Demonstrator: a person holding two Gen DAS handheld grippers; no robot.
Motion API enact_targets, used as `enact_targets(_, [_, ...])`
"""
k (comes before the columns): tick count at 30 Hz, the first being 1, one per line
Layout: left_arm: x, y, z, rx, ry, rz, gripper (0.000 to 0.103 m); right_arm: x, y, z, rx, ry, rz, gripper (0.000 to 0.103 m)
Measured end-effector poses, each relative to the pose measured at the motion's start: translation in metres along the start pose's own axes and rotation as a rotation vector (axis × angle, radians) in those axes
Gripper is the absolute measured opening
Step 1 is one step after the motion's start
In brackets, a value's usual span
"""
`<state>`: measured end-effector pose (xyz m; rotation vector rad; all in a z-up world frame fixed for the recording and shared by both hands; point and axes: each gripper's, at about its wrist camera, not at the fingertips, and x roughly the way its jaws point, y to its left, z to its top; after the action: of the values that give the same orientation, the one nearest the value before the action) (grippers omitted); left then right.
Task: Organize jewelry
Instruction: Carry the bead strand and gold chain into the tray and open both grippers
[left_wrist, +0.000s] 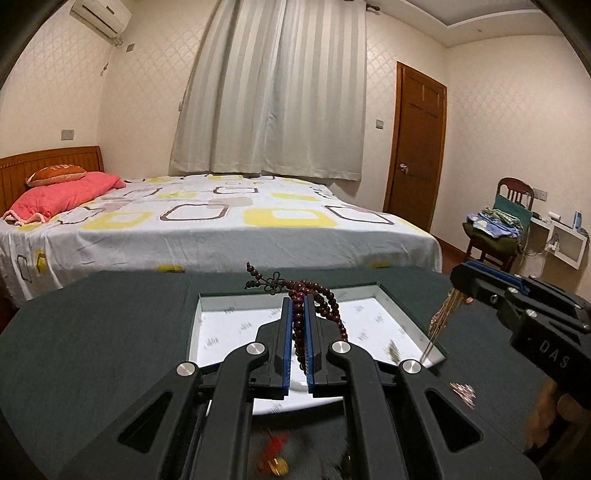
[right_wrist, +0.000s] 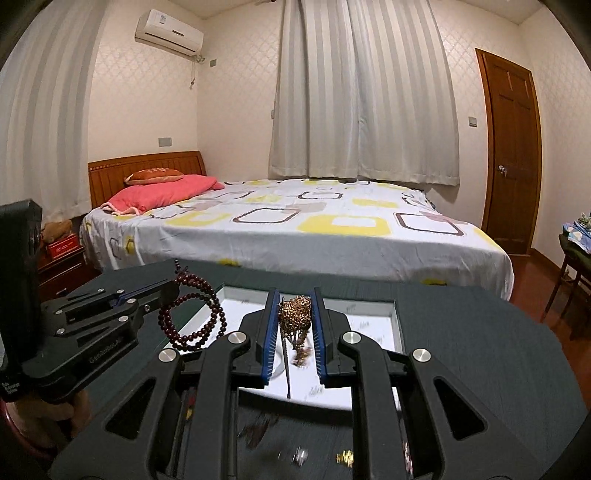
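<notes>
My left gripper (left_wrist: 299, 301) is shut on a dark red wooden bead strand (left_wrist: 325, 302), held above the white-lined tray (left_wrist: 424, 332); loops hang to its right. In the right wrist view the left gripper (right_wrist: 173, 286) holds the bead strand (right_wrist: 192, 321) over the tray's left edge (right_wrist: 218, 295). My right gripper (right_wrist: 295, 299) is shut on a bunched gold chain (right_wrist: 293, 314) above the tray; strands dangle down. In the left wrist view the right gripper (left_wrist: 458, 284) holds the gold chain (left_wrist: 441, 317) above the tray's right rim.
The tray lies on a dark grey table (left_wrist: 92, 332). Small jewelry pieces lie on the table near me: a pinkish piece (left_wrist: 463, 391), a red and gold piece (left_wrist: 275, 458), silver and gold bits (right_wrist: 299, 456). A bed (left_wrist: 221, 221) stands behind the table.
</notes>
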<state>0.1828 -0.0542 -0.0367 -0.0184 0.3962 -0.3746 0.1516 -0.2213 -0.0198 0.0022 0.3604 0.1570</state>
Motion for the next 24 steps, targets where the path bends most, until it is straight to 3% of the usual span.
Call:
enact_targets(4, [0.022,0.011,0.002,-0.008,0.009,0.022,0.006,0.031,-0.009,0.004,0.013,0.011,-0.011,0.017])
enact_targets(12, [0.070,0.043,-0.024,-0.078,0.142,0.081,0.006,0.093,-0.025,-0.022,0.062,0.120,-0.020,0.017])
enact_targets(24, [0.100,0.059,-0.046,-0.136,0.300,0.092,0.006,0.129,-0.026,-0.061,0.081,0.288,-0.007,0.017])
